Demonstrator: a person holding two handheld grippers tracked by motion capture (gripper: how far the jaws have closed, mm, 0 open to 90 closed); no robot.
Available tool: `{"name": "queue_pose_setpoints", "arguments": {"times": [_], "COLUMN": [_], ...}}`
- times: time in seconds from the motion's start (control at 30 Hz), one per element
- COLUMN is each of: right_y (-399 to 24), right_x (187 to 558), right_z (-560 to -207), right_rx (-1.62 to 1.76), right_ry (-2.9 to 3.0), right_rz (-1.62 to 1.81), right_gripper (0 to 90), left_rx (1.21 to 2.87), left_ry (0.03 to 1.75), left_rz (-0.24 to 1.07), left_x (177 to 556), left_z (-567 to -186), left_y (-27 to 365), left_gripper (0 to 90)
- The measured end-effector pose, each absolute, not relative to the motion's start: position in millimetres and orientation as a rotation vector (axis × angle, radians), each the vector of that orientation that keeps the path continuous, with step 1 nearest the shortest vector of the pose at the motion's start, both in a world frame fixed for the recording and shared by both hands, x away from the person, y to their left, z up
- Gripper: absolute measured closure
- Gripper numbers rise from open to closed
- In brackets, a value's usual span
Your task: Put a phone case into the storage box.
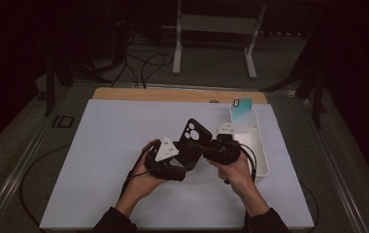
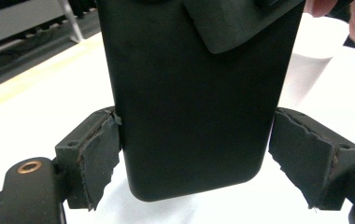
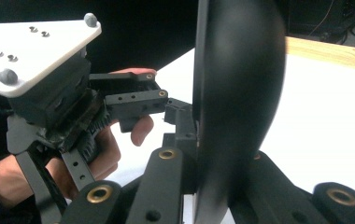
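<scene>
Near the middle of the high view we have our left gripper [image 1: 173, 158] under the black phone case [image 1: 188, 141]. Its jaws stand wide on either side of the case's lower end: one pad [image 2: 102, 148] just meets the edge, the other is apart, so it steadies rather than clamps. Just right of it, our right gripper [image 1: 210, 147] is pinched tight on the case's thin edge, carrying it tilted above the white table [image 1: 105, 160]. At the right sits the white tray [image 1: 260, 145].

Dark lab, white-topped table [image 1: 100, 160], floor cables [image 1: 143, 63], metal stand [image 1: 216, 29]
</scene>
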State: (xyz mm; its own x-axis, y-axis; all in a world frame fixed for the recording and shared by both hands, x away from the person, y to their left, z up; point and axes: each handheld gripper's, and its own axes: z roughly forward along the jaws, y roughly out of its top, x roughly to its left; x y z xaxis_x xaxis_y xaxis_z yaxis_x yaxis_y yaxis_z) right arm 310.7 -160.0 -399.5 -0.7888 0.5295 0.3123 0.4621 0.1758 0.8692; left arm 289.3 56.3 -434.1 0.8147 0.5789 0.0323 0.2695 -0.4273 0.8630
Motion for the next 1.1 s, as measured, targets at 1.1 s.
{"name": "queue_pose_setpoints", "arguments": {"times": [1.1], "right_y": [-167], "right_x": [298], "right_z": [-389], "right_rx": [0.74], "right_ry": [2.417], "right_rz": [1.8], "right_gripper": [85.9], "left_rx": [2.009], "left_ry": [0.529], "left_rz": [0.132], "left_x": [295], "left_z": [-439], "left_y": [67], "left_gripper": [32.6]}}
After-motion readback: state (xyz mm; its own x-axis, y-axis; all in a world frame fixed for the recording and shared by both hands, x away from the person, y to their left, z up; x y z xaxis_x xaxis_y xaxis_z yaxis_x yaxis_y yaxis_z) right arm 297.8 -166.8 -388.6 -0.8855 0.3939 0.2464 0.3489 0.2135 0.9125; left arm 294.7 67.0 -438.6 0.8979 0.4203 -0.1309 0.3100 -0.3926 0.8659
